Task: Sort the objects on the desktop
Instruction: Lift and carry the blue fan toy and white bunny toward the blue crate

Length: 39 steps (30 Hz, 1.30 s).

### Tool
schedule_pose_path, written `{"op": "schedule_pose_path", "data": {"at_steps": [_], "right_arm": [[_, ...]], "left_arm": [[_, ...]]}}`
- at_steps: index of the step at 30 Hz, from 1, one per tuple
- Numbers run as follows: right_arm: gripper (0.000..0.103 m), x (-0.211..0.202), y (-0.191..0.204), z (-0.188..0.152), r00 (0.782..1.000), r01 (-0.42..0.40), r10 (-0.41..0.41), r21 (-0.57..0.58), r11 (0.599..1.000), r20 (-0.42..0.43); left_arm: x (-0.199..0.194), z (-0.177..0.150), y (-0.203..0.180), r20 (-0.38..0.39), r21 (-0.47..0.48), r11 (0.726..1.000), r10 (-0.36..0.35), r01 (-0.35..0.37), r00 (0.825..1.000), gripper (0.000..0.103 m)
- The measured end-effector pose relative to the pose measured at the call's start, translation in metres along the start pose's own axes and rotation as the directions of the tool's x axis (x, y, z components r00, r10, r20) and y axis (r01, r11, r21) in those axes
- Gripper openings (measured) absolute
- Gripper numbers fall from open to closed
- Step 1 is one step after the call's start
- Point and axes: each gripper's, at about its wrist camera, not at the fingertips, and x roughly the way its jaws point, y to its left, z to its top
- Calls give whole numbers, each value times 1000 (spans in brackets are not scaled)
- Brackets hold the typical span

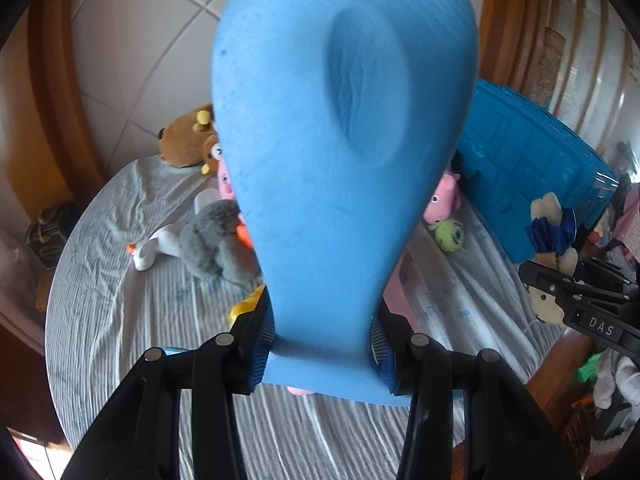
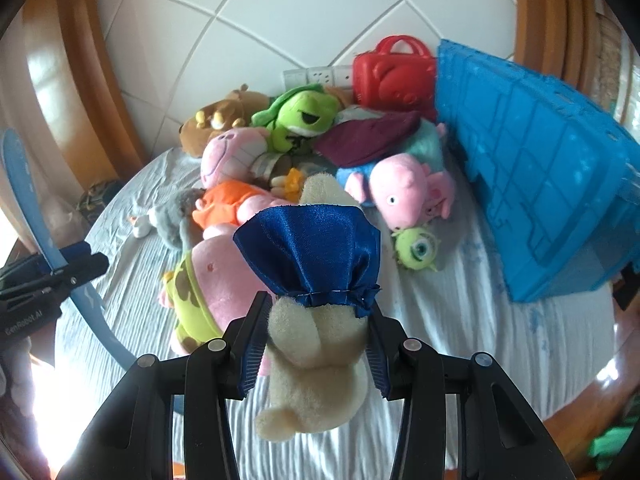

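Observation:
My left gripper (image 1: pixel 323 344) is shut on a flat blue foam paddle (image 1: pixel 344 128) that stands up and fills most of the left wrist view; it shows edge-on in the right wrist view (image 2: pixel 28 200). My right gripper (image 2: pixel 316 344) is shut on a cream plush toy with a dark blue satin skirt (image 2: pixel 312 256), held above the table; it also shows in the left wrist view (image 1: pixel 552 232). A blue plastic crate (image 2: pixel 532 168) lies tipped at the right of the table.
A round table with a white striped cloth (image 2: pixel 460 320) carries a pile of plush toys: pink pig (image 2: pixel 404 192), green frog (image 2: pixel 304 116), green one-eyed ball (image 2: pixel 418 248), pink star toy (image 2: pixel 216 280), brown bear (image 2: pixel 216 120). A red toy case (image 2: pixel 394 76) stands by the tiled wall.

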Motion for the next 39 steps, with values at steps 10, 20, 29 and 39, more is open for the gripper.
{"op": "schedule_pose_path", "data": {"at_steps": [10,20,29,39], "right_arm": [[43,-27,-23,-10,994,109,-110,71,992,21],[43,-50,-67,-22,985,168,-172,131,977,24],[43,-78,-125,-38,984,167,-173,135,977,34],[43,-103,-201,-52,990,139,-141,59,989,32]], "left_arm": [[25,12,-8,-7,107,988,-114,114,993,43],[64,25,-41,-25,179,968,-172,174,985,43],[79,27,-104,-14,189,967,-168,168,986,43],[107,19,-184,-40,147,979,-137,142,990,40]]}}
